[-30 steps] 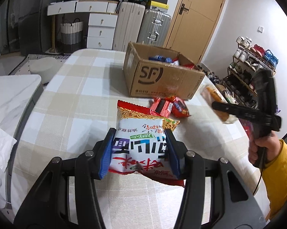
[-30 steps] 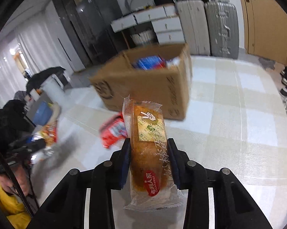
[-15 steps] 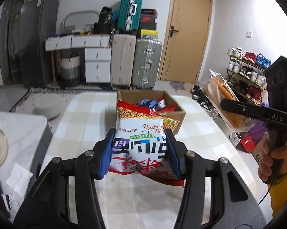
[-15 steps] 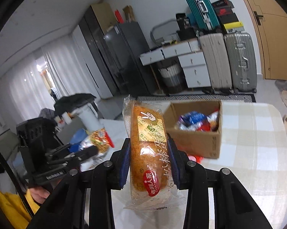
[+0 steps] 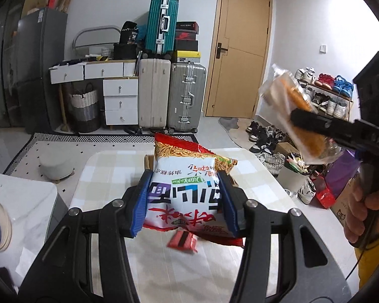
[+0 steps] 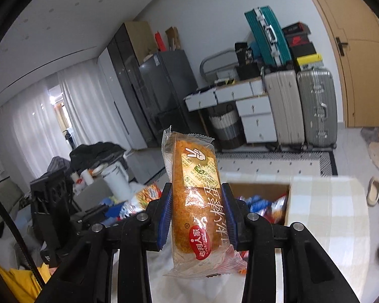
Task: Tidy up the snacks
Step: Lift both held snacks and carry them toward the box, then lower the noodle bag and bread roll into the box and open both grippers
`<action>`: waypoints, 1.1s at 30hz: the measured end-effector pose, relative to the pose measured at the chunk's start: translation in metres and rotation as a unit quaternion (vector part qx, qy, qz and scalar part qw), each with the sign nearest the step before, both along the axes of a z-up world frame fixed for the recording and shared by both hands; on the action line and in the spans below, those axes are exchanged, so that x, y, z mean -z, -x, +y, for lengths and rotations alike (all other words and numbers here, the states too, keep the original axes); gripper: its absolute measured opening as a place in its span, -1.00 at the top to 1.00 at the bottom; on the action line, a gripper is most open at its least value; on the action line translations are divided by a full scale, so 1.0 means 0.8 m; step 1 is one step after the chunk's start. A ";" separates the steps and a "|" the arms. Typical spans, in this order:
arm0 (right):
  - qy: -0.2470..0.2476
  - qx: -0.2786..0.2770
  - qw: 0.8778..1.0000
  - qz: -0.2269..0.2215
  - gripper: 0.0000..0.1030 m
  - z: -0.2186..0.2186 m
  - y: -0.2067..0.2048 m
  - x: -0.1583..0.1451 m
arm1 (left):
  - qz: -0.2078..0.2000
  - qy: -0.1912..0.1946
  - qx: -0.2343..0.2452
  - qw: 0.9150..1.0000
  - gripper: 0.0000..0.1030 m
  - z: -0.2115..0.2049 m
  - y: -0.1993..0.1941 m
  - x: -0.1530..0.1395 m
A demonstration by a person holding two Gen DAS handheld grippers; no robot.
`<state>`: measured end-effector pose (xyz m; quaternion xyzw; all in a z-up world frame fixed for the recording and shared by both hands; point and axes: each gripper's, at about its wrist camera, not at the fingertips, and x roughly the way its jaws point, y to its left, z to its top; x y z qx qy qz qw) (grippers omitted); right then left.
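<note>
My left gripper (image 5: 183,202) is shut on a white and red noodle-snack bag (image 5: 187,192), held high above the checked table (image 5: 108,166). My right gripper (image 6: 197,209) is shut on a wrapped bread roll (image 6: 197,202); the roll also shows in the left wrist view (image 5: 296,116) at upper right. The cardboard box (image 6: 265,189) holds several snack packs and sits on the table beyond the roll. In the left wrist view the bag hides nearly all of the box. A small red packet (image 5: 183,240) lies on the table under the bag.
The checked tablecloth (image 6: 328,214) runs right of the box. Suitcases (image 5: 171,93), white drawers (image 5: 118,96) and a door (image 5: 240,50) stand behind. A shoe rack (image 5: 325,93) and shoes are at the right. A white side table (image 5: 20,202) is left.
Both grippers have risen and tilted up with their snacks still held. The box has dropped lower in both views and more of the room shows.
</note>
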<state>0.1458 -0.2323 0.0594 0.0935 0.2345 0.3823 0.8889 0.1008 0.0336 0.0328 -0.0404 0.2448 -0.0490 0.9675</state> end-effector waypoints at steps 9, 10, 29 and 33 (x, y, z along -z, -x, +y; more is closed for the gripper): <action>0.032 0.043 0.998 0.011 0.29 0.019 -0.090 -0.004 | 0.021 -0.009 -0.009 1.000 0.07 0.009 -0.125 -0.006; 0.035 0.046 0.998 0.019 0.29 0.020 -0.104 0.003 | 0.029 -0.008 -0.006 1.000 0.07 0.010 -0.143 0.000; 0.103 0.031 0.983 0.149 0.28 0.072 -0.273 0.172 | 0.146 0.046 0.001 0.988 0.07 0.030 -0.351 0.145; 0.113 0.027 0.980 0.159 0.28 0.076 -0.279 0.192 | 0.149 0.041 0.005 0.988 0.08 0.028 -0.371 0.159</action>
